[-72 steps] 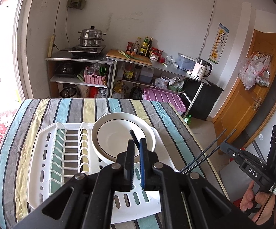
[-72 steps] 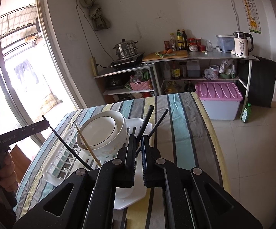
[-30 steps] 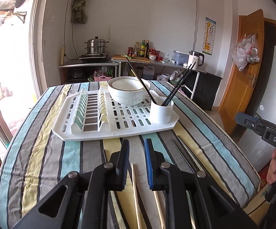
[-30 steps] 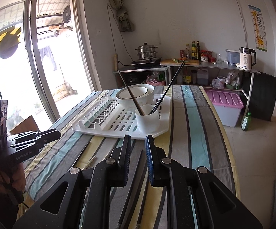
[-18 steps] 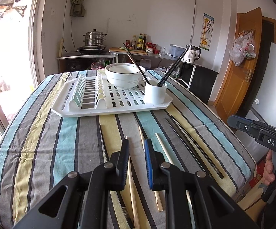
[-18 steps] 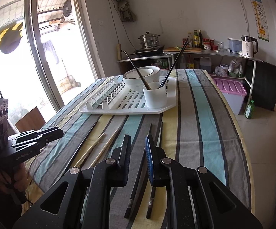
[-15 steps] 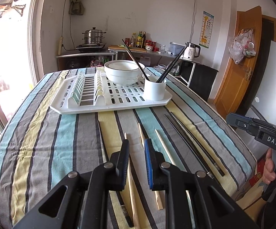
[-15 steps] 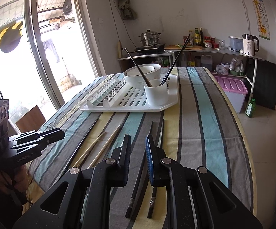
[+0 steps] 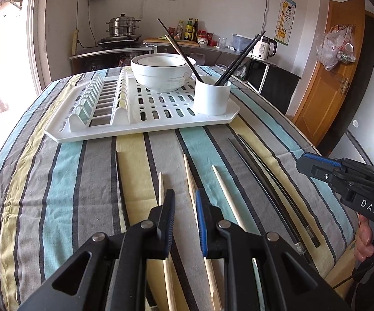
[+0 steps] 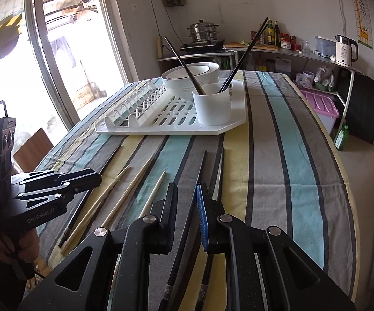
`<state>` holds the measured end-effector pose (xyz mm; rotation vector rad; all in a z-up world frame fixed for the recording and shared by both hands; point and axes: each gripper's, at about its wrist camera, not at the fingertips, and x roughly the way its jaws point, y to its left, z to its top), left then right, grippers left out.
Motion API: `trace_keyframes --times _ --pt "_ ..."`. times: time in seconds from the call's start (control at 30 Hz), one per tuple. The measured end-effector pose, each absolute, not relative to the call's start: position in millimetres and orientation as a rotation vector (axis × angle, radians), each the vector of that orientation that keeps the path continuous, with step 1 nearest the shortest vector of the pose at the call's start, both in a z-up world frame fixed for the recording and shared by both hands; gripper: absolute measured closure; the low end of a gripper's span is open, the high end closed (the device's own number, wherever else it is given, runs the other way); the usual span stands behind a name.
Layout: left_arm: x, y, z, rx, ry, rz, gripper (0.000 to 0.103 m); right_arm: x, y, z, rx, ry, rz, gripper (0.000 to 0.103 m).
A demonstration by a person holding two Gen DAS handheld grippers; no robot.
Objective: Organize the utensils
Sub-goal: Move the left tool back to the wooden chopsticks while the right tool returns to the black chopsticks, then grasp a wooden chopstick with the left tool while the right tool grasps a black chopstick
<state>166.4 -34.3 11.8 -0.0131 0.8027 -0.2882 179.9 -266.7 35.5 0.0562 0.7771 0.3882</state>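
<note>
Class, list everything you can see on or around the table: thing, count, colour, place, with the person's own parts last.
Rack: one, white, far end of table.
Bowls: stacked, white, on rack.
Cup: one, white, rack's right corner.
Black chopsticks in cup: at least three.
Wooden chopsticks: three, pale, on cloth.
Black chopsticks on cloth: three.
Cloth: one, striped, covers table.
Kettle: white, back counter.
Left gripper: open, empty.
Right gripper: open, empty.
</note>
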Motion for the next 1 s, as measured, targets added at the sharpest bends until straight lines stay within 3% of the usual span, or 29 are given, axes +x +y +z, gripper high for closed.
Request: trace_keyframes --times 0.47,0.9,1.0 --pt "211 -56 -19 0.012 0.95 -0.275 0.083 244 -241 0 -0.001 0.947 0.387 0.087" --pt "213 -63 -21 0.071 0.923 -0.233 0.083 261 -226 -8 -0.123 1.006 0.326 0.088" --pt "214 -60 -20 0.067 0.921 -0.218 0.095 262 -227 -8 -0.119 1.007 0.327 0.097"
